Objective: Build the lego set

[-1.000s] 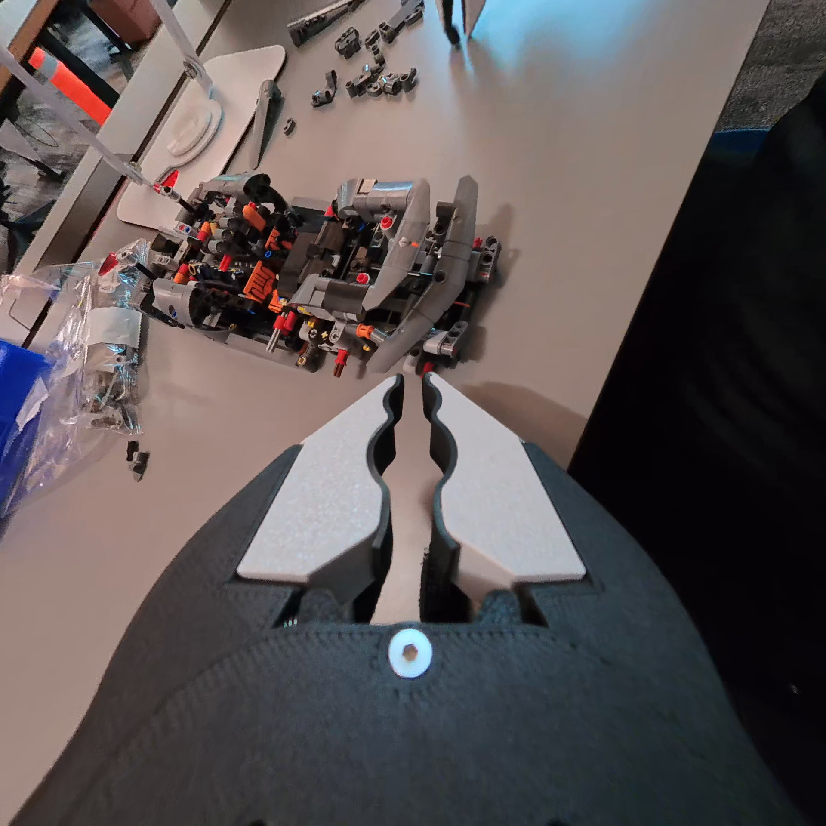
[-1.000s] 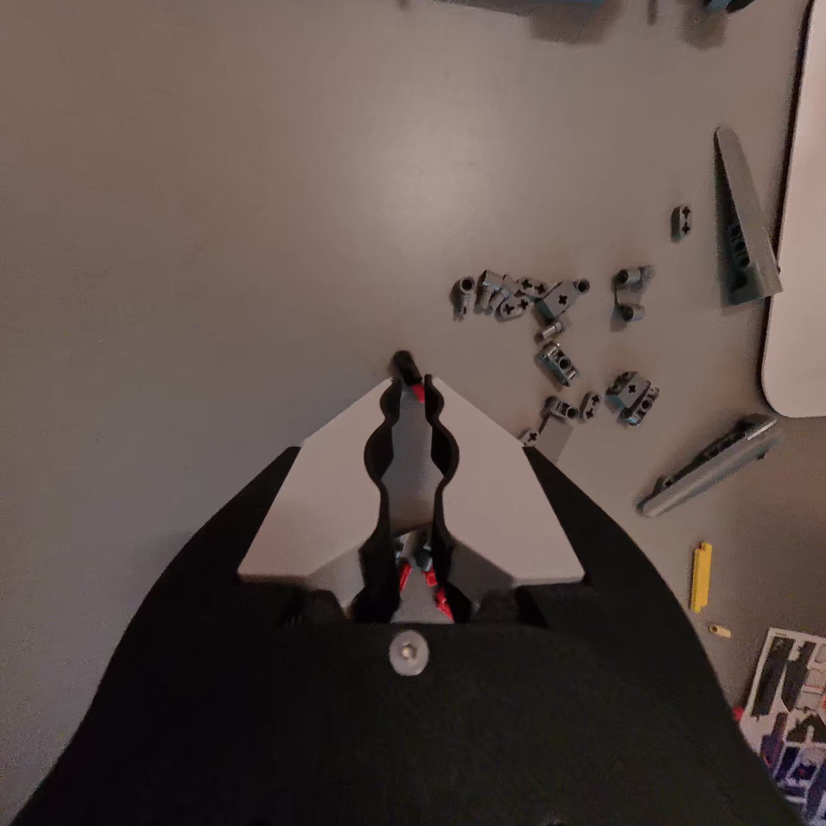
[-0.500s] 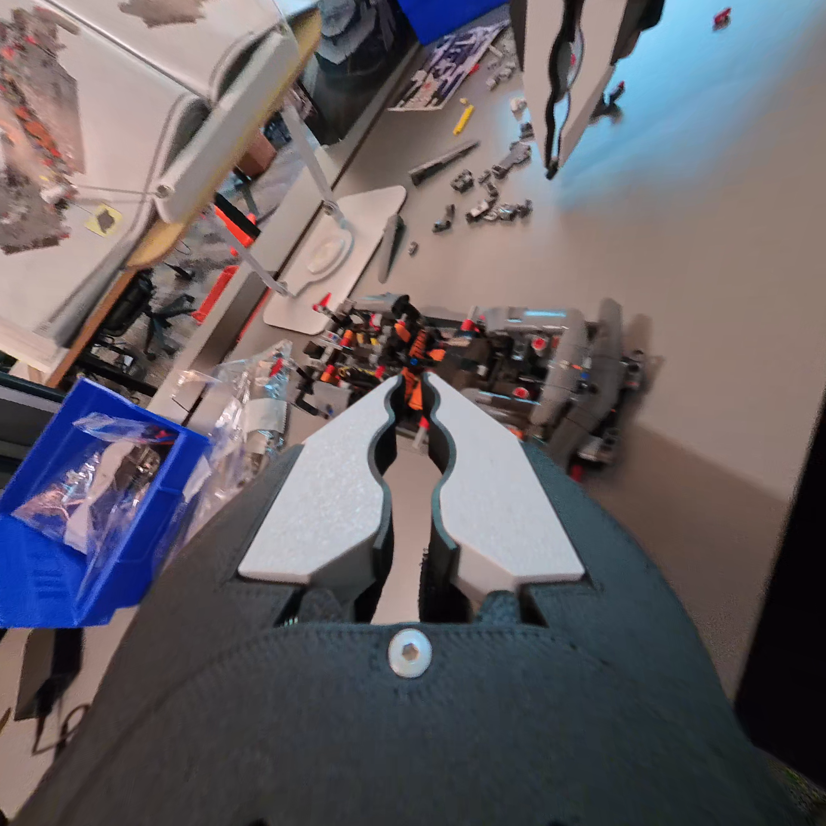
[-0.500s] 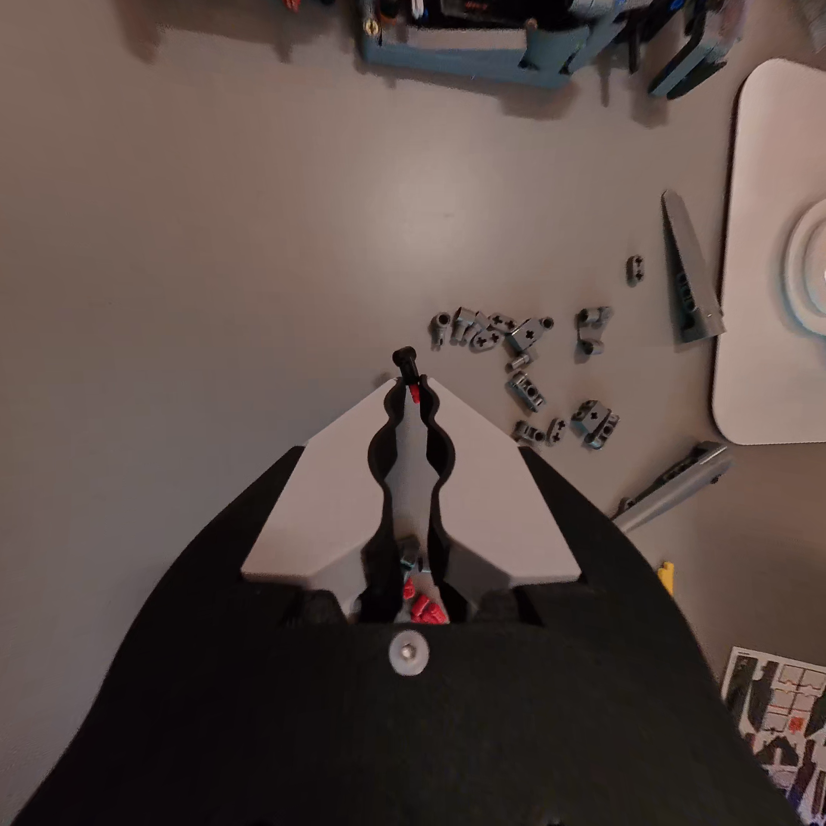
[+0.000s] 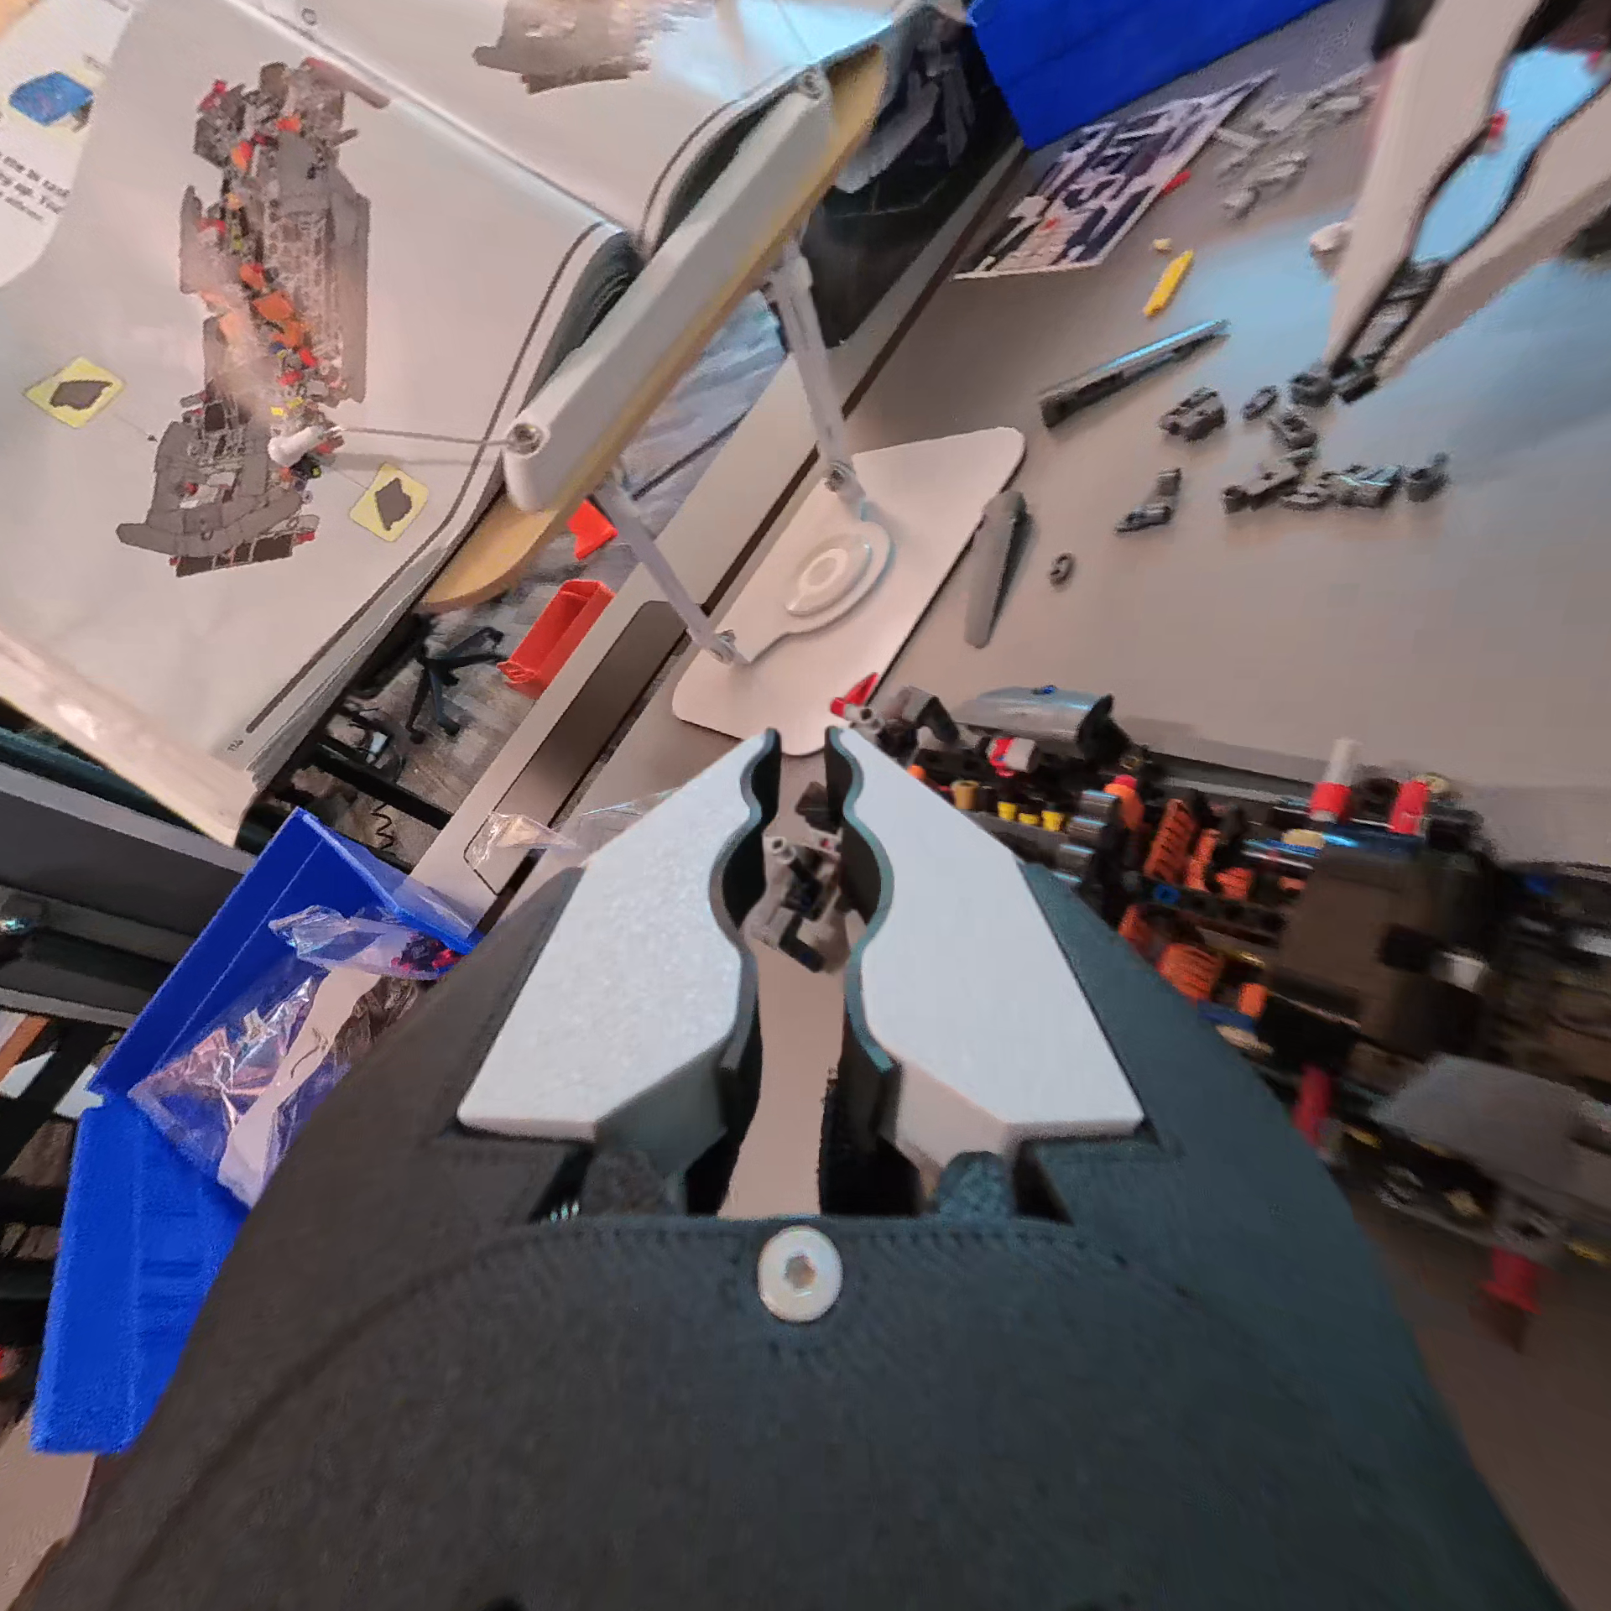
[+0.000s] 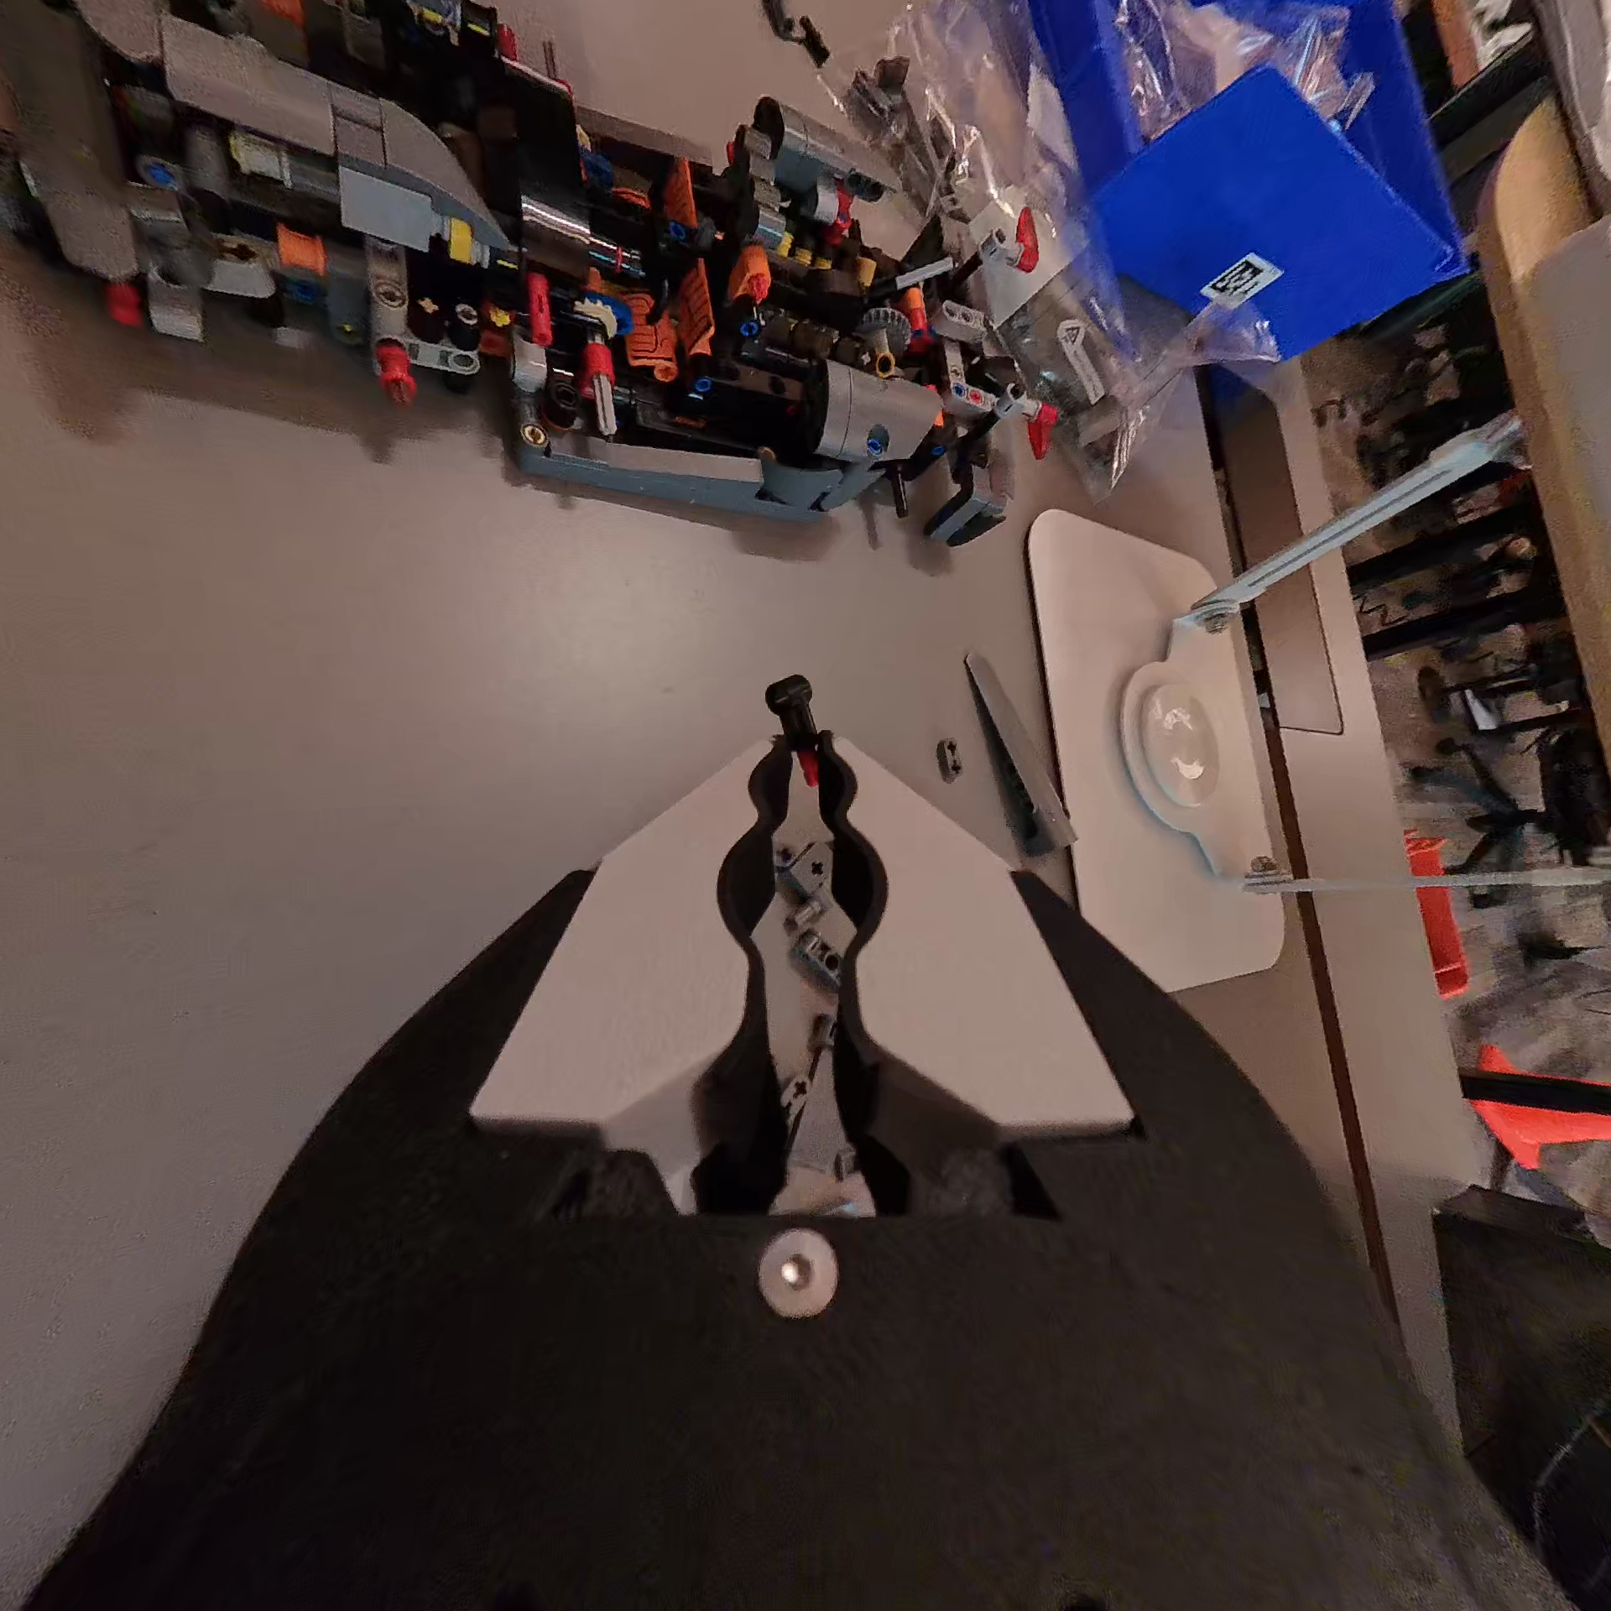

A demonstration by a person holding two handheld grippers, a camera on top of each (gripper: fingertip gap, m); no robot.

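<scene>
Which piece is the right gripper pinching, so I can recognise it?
Start at the large brick-built model, then drop to the right gripper. At its tips sits a small black pin with a red end; the loose parts nearby are all grey.

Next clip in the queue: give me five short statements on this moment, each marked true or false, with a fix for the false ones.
1. The right claw pinches a small black and red pin at its tips. True.
2. The left claw stands wide open. False: its fingers are only narrowly apart, with nothing gripped.
3. A large grey, black and orange brick model lies on the table. True.
4. The bins holding clear bags are green. False: the bin is blue.
5. An open instruction booklet rests on a stand. True.
</scene>
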